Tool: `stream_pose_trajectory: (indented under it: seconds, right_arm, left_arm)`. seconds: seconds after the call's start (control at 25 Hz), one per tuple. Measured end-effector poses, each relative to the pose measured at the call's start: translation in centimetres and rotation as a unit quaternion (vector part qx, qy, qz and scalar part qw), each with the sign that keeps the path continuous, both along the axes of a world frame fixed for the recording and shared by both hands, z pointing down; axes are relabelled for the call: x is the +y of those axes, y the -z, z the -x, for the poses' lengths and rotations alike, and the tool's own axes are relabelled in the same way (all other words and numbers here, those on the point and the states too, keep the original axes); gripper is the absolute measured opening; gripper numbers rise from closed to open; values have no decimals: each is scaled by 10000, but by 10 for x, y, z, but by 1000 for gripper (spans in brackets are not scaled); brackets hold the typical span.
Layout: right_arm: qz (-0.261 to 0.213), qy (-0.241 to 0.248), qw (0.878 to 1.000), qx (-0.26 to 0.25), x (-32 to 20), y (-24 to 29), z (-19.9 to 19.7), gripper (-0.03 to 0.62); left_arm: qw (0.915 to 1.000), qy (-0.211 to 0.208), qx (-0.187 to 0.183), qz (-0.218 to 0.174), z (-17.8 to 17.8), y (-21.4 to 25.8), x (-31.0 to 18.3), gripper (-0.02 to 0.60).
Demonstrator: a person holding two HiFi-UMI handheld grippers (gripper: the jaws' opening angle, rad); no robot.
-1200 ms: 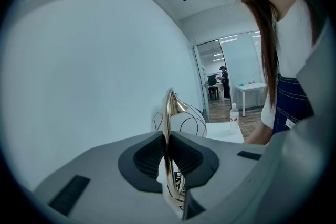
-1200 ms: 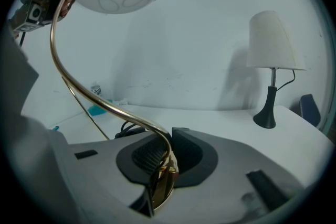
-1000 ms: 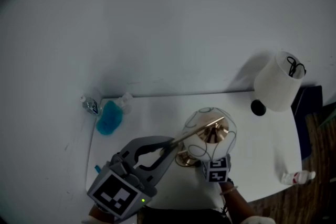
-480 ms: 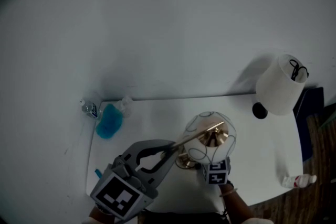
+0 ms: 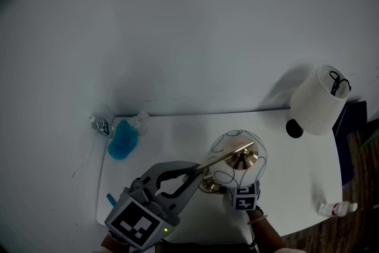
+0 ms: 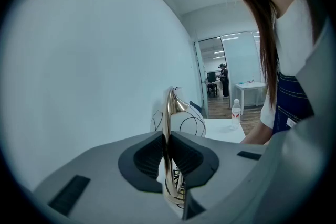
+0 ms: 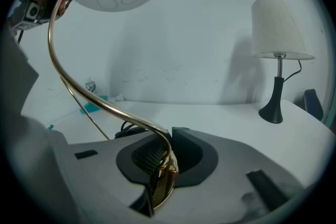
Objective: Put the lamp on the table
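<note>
Near the front edge of the worktop (image 5: 296, 186), the left hand-held gripper (image 6: 168, 157) and right hand-held gripper (image 7: 165, 157) both pinch the lamp (image 5: 237, 157) by its stem, so it cannot tip.

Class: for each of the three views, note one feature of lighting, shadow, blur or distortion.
Head view: dim, dark corners; the white lamp throws a soft shadow on the wall. Left gripper view: fisheye, black rim, a mosaic patch at top. Right gripper view: fisheye too; the gold lamp glints along its stem.

The lamp (image 5: 235, 158) hides the jaws of the right gripper (image 7: 161, 157) overhead.
</note>
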State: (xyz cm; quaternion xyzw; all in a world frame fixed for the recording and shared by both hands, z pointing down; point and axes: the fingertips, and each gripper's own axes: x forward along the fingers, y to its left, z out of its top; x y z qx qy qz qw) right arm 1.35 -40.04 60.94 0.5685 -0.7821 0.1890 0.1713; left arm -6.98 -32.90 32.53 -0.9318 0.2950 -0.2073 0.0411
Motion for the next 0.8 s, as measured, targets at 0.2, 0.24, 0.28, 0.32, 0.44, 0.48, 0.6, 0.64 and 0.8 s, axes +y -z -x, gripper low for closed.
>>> stream_pose_trajectory:
  seconds: [0.2, 0.24, 0.28, 0.32, 0.44, 0.48, 0.6, 0.64, 0.8]
  right_arm:
    - [39, 12, 10000, -21, -4, -1, 1, 46]
    - [43, 19, 10000, -29, -5, -1, 1, 46]
    - [46, 27, 10000, -41, -5, -2, 2, 46]
    - [54, 30, 10000, -51, -6, -3, 2, 46]
    - [94, -28, 10000, -2, -5, -17, -3, 46]
    - [87, -44, 10000, 19, -6, -19, -4, 46]
    - [46, -10, 10000, -5, -9, -9, -2, 46]
    - [55, 9, 10000, -25, -10, -6, 0, 46]
    - [100, 41, 9999, -80, -11, -5, 2, 46]
  left_arm:
    - [10000, 5, 0, 47, -2, -2, -6, 35]
    - [10000, 4, 5, 54, -2, -3, -7, 35]
    - [10000, -1, 7, 56, -2, -3, -8, 35]
    - [10000, -5, 10, 58, -2, -3, -9, 35]
    - [10000, -17, 29, 59, -3, -3, -11, 35]
    - [10000, -16, 43, 65, -4, -3, -12, 35]
    - [9999, -12, 64, 99, -6, -2, -15, 35]
    - [9999, -13, 60, 108, -7, -2, -16, 35]
    - [9999, -16, 62, 133, -8, -2, -21, 37]
